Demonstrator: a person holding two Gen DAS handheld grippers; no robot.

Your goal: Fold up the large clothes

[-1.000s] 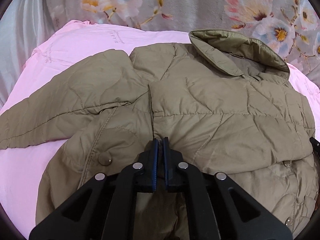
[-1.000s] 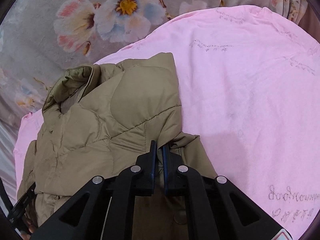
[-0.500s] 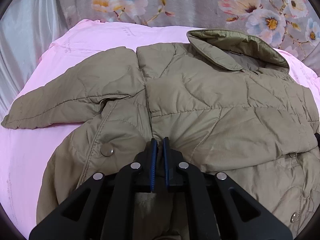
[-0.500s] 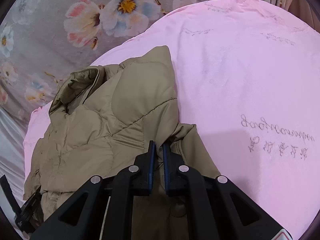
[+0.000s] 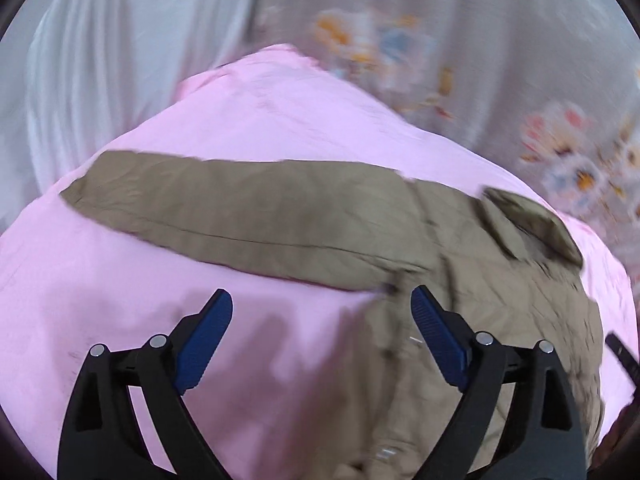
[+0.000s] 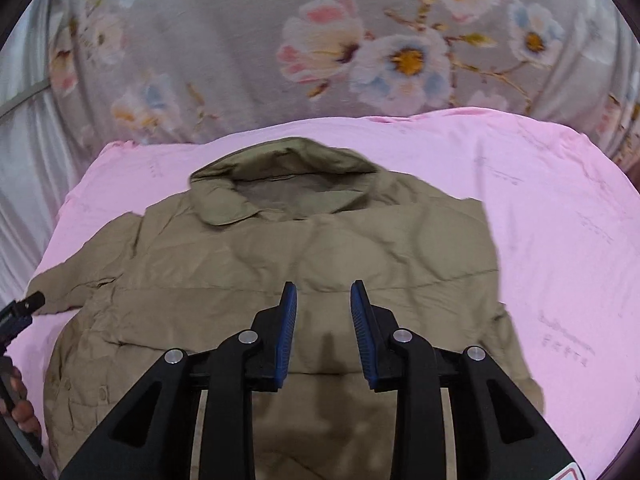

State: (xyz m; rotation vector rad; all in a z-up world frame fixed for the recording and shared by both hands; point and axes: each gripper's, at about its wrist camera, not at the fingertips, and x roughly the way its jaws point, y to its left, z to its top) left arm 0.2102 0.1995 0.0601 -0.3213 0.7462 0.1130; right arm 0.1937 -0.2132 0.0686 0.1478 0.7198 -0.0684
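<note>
Lying flat on one pink sheet [image 6: 560,208] is a single olive quilted jacket [image 6: 320,248], its collar [image 6: 280,176] at the far side and one sleeve [image 5: 224,208] stretched out to the left across the pink. Two tools are in view. The left tool [image 5: 322,308] hangs wide open over the sheet, just left of the jacket's body, holding nothing; half a second ago it was pinched shut on the jacket's front edge. The right tool [image 6: 323,300] is partly open above the middle of the jacket, also empty, where earlier it was clamped on a fold at the right side. One grey floral cloth [image 6: 360,52] lies beyond the sheet. The left-wrist view is blurred.
</note>
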